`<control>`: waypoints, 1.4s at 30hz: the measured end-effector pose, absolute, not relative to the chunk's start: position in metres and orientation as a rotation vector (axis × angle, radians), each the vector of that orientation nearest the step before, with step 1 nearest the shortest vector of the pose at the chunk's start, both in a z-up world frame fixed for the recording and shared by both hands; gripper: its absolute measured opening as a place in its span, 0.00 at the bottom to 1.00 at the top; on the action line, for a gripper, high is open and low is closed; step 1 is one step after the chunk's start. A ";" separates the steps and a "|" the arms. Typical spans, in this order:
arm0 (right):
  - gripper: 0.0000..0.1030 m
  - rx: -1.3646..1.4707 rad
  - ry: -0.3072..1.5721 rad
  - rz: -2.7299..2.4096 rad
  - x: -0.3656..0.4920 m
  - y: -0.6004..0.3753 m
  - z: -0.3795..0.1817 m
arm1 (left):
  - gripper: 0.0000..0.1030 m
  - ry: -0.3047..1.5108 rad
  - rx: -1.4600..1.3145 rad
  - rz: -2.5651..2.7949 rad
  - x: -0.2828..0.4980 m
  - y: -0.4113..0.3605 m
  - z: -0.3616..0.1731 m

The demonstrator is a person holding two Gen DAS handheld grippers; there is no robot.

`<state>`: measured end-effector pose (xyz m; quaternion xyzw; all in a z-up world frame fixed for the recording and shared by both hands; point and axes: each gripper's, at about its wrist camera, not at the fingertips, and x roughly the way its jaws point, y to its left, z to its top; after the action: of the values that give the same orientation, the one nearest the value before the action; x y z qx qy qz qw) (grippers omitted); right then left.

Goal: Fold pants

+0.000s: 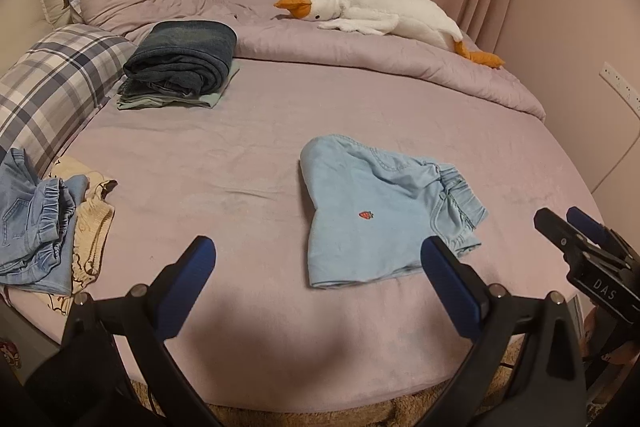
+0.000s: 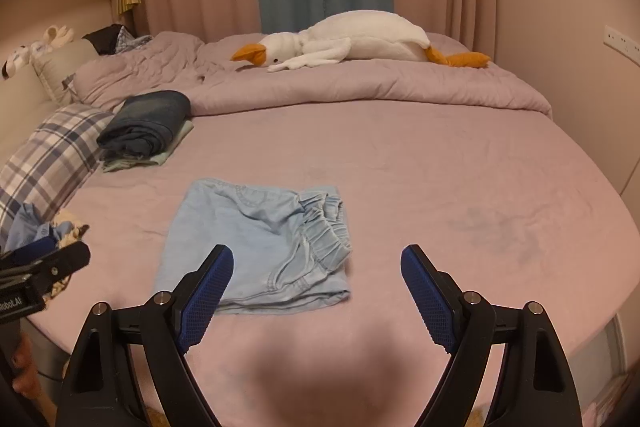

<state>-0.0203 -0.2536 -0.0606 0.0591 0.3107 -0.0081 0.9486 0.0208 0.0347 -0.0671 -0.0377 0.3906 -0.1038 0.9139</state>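
The light-blue pants (image 2: 256,243) lie folded into a compact rectangle on the bed (image 2: 440,187), in front of the dark folded stack (image 2: 148,125), seemingly finished, both the left gripper (image 1: 318,259) and right gripper (image 2: 317,267) spread empty above them.

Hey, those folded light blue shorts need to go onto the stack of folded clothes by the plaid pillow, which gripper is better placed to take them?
Probably left. The left gripper is open on the side nearer the stack.
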 end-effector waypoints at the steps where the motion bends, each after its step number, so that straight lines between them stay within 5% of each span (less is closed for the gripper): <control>1: 0.83 0.121 0.632 -0.017 -0.020 -0.254 -0.061 | 1.00 0.808 -0.075 -0.215 0.021 0.034 -0.067; 42: 0.83 0.160 0.651 -0.024 -0.021 -0.252 -0.066 | 1.00 0.832 -0.013 -0.177 0.008 0.017 -0.070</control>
<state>-0.0213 -0.2516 -0.0662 0.0783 0.3193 -0.0117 0.9443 0.0081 0.0166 -0.0702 -0.0061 0.4037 -0.0859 0.9108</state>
